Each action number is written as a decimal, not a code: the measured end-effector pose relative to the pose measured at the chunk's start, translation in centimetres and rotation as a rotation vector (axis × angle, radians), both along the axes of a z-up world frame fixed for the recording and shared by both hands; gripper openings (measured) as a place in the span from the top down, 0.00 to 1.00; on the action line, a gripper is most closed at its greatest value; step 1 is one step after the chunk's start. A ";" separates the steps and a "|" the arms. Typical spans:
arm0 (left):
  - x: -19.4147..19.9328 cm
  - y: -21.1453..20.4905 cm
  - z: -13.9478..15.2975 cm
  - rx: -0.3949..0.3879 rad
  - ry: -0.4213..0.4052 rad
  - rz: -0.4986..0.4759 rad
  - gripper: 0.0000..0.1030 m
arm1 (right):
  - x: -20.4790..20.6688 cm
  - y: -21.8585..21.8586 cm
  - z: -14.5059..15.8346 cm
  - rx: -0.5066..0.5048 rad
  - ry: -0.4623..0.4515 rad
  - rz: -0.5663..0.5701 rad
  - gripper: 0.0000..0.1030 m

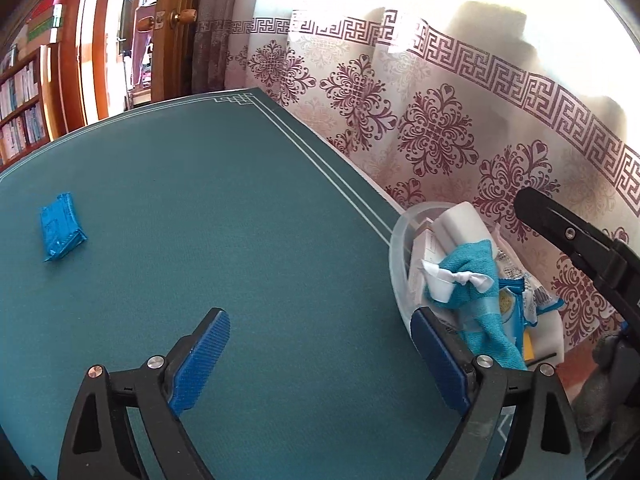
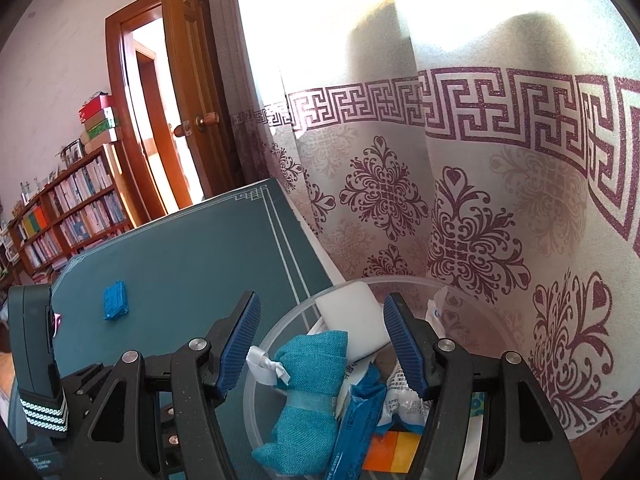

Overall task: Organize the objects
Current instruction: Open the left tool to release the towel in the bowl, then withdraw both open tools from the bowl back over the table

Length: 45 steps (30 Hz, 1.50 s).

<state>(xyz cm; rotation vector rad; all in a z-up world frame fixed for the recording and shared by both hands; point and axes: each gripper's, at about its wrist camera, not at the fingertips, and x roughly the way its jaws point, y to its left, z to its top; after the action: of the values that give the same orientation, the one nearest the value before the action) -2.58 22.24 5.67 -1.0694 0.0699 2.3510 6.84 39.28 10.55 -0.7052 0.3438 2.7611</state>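
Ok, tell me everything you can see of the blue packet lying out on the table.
The blue packet is a small, flat, oblong wrapper in glossy, crinkled plastic with faint print too small to read. It lies flat and alone on the green table mat, apart from the clear bowl of collected items. Nothing touches it; both hand-held grippers are away from it.

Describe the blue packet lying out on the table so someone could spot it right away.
Start at the teal table mat, then look away from the clear bowl by the curtain. The blue packet lies flat and alone on the open mat, the only item outside the bowl.
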 end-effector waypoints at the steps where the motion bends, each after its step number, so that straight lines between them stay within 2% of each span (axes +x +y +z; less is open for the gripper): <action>1: -0.1 -0.6 0.0 -0.006 0.008 0.015 0.08 | -0.1 -0.3 0.0 0.002 0.000 0.006 0.36; 10: -1.4 -5.0 0.1 -0.049 0.059 0.148 0.08 | -1.7 -2.6 -0.4 0.012 -0.022 0.068 0.36; 21: -2.0 -8.4 -0.2 -0.111 0.103 0.208 0.08 | -4.0 -6.6 -1.7 0.020 -0.061 0.163 0.36; 35: -3.5 -12.9 -0.4 -0.102 0.086 0.314 0.08 | -7.2 -11.5 -4.8 0.032 -0.150 0.271 0.36; 45: -5.7 -17.8 -0.4 -0.111 0.071 0.451 0.08 | -9.1 -14.2 -6.9 0.022 -0.205 0.335 0.36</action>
<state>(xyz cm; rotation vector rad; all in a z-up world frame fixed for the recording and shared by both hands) -8.27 4.42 5.24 -1.1494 -0.0178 2.8166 -2.23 25.09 3.66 -1.1211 0.1628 2.9546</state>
